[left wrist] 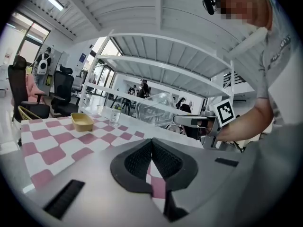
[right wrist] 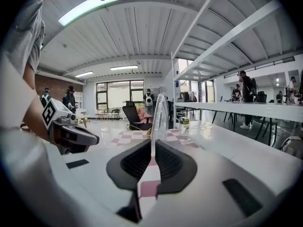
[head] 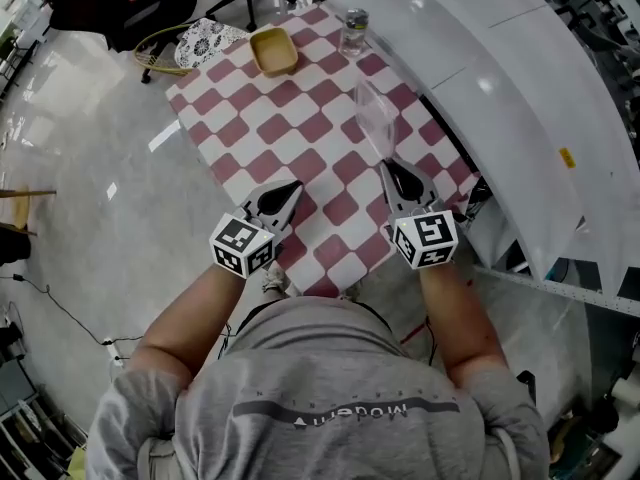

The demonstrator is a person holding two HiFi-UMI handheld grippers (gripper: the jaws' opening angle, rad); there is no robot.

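Observation:
My right gripper [head: 386, 165] [right wrist: 153, 148] is shut on the edge of a clear plastic lid [head: 375, 118] [right wrist: 160, 119], held upright above a table with a pink-and-white checkered cloth [head: 300, 148]. In the left gripper view the lid [left wrist: 158, 109] shows broadside, in front of the right gripper [left wrist: 194, 122]. My left gripper [head: 295, 185] [left wrist: 151, 144] hovers over the cloth's near part, shut with nothing between its jaws. A yellow tray [head: 273, 50] [left wrist: 82, 122] and a small clear bottle [head: 354, 30] [left wrist: 115, 113] [right wrist: 184, 125] stand at the table's far end.
A long white bench [head: 520, 98] runs along the table's right side. Past the far end are black office chairs [head: 125, 3] and a patterned round cushion [head: 208, 40] on the shiny floor. Cables [head: 60, 313] lie on the floor at the left.

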